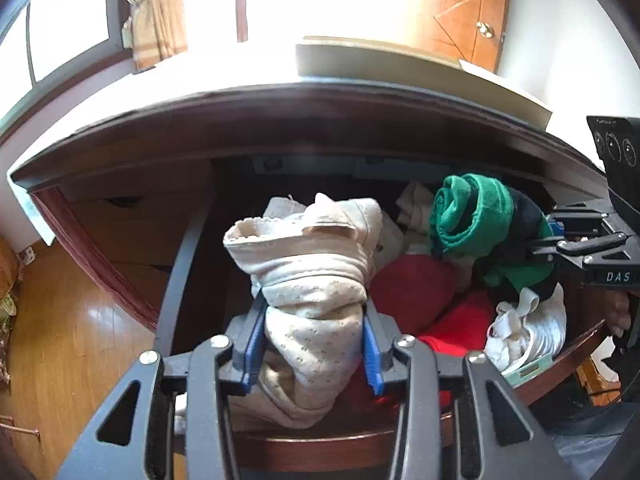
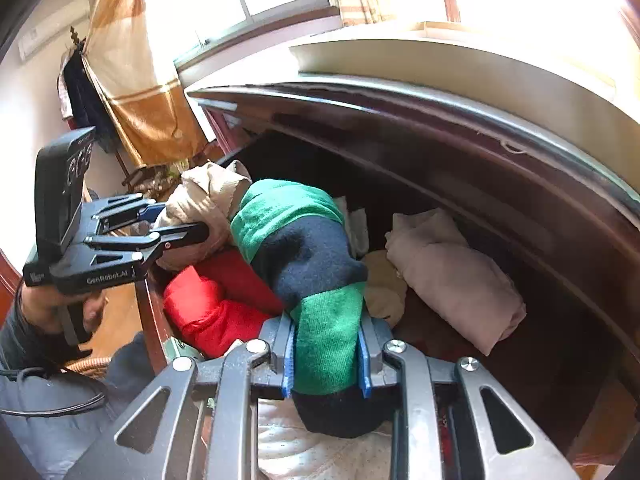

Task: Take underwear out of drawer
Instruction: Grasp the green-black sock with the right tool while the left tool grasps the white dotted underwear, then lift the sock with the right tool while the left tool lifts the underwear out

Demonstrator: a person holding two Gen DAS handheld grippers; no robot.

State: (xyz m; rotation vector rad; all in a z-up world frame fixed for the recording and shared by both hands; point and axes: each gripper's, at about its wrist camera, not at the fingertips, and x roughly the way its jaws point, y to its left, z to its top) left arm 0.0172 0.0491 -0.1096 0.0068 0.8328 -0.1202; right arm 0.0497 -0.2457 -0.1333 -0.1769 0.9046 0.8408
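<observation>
My left gripper (image 1: 314,344) is shut on a cream dotted underwear roll (image 1: 312,276) and holds it above the open dark wooden drawer (image 1: 320,446). It also shows in the right wrist view (image 2: 208,200), with the left gripper (image 2: 176,220) at the left. My right gripper (image 2: 326,364) is shut on a green and navy underwear roll (image 2: 304,248), lifted over the drawer. That roll shows in the left wrist view (image 1: 472,216) at the right, with the right gripper (image 1: 556,236) beside it.
Red garments (image 1: 416,292) (image 2: 216,304), a white bundle (image 1: 528,328) and a beige folded cloth (image 2: 452,272) lie in the drawer. The desk top's edge (image 1: 320,96) overhangs the drawer's back. Wooden floor (image 1: 68,320) is at the left.
</observation>
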